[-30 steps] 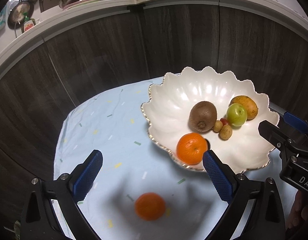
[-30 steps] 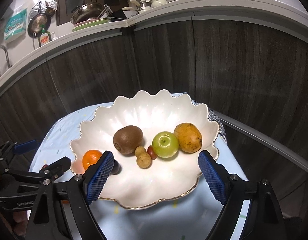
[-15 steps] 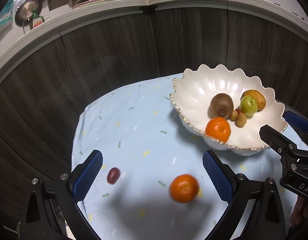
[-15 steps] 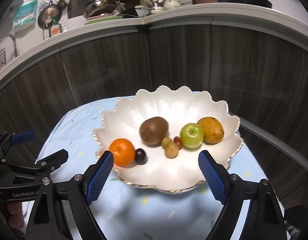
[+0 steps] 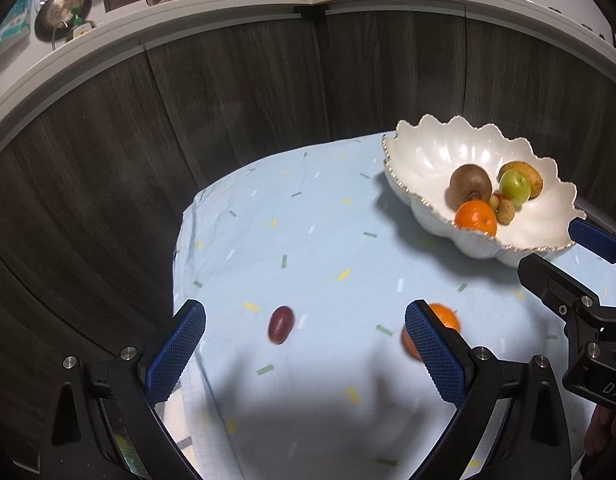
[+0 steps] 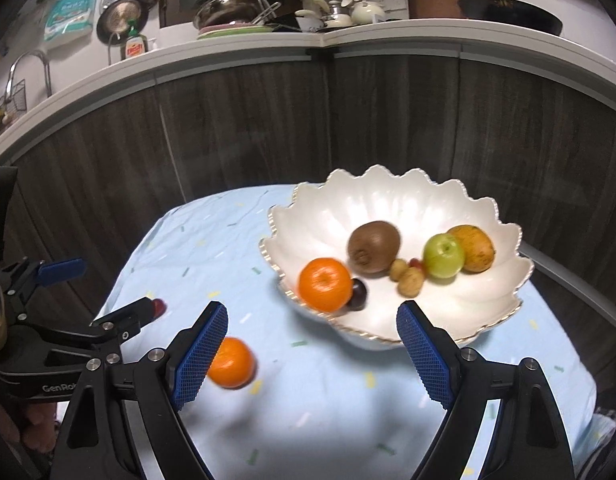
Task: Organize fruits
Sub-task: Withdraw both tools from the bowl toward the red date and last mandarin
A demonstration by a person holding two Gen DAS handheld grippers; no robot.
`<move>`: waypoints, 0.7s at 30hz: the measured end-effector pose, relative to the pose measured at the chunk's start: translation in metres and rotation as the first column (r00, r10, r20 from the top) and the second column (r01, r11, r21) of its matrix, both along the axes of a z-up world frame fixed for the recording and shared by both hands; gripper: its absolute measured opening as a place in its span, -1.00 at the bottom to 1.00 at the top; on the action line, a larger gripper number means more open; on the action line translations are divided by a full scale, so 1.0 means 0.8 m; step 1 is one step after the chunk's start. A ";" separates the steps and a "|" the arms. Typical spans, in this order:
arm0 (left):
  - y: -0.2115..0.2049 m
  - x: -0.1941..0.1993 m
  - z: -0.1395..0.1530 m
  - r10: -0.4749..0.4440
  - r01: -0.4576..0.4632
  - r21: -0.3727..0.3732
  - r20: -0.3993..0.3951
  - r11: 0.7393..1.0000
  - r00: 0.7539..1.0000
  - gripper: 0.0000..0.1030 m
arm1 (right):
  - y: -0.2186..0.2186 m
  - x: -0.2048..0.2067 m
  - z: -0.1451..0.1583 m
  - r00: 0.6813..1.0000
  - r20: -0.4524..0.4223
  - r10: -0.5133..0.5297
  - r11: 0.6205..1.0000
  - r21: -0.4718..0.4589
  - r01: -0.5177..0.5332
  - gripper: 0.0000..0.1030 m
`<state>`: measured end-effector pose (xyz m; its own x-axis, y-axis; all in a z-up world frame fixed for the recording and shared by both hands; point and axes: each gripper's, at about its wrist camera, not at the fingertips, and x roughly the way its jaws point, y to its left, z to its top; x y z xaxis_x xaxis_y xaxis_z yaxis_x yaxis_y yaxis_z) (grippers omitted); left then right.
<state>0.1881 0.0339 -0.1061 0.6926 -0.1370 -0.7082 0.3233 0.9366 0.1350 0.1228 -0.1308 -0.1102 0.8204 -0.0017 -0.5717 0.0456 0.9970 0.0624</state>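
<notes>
The red grape, small and dark red, lies on the pale blue cloth near its left edge, between the spread blue pads of the left gripper; a second ago it was out of that view, half a second ago it sat at about 8 o'clock of the frame, and now it is near centre, so the left gripper has swung off the bowl and lined up on it, probably as the next pick. That gripper is released and holds nothing. The grape's long axis seems to run from about 1 o'clock to 7 o'clock, though motion blur makes this uncertain. At 3 o'clock of it, half hidden behind the right pad, the loose orange also waits on the cloth. The right gripper is likewise spread wide and empty, with that orange just beside its left pad. Farther off, at 2 o'clock, the scalloped white bowl already holds a second orange, a kiwi, a green apple and several smaller fruits.
</notes>
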 end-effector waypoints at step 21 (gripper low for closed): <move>0.034 0.032 -0.038 -0.077 0.078 0.037 -0.033 0.996 0.997 0.77 | 0.054 0.026 -0.034 0.997 -0.068 0.027 0.998 -0.047 -0.031 0.69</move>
<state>0.2136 0.0611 -0.1365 0.6586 -0.1617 -0.7349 0.3990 0.9031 0.1589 0.1433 -0.0873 -0.1371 0.7801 -0.0070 -0.6257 0.0190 0.9997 0.0125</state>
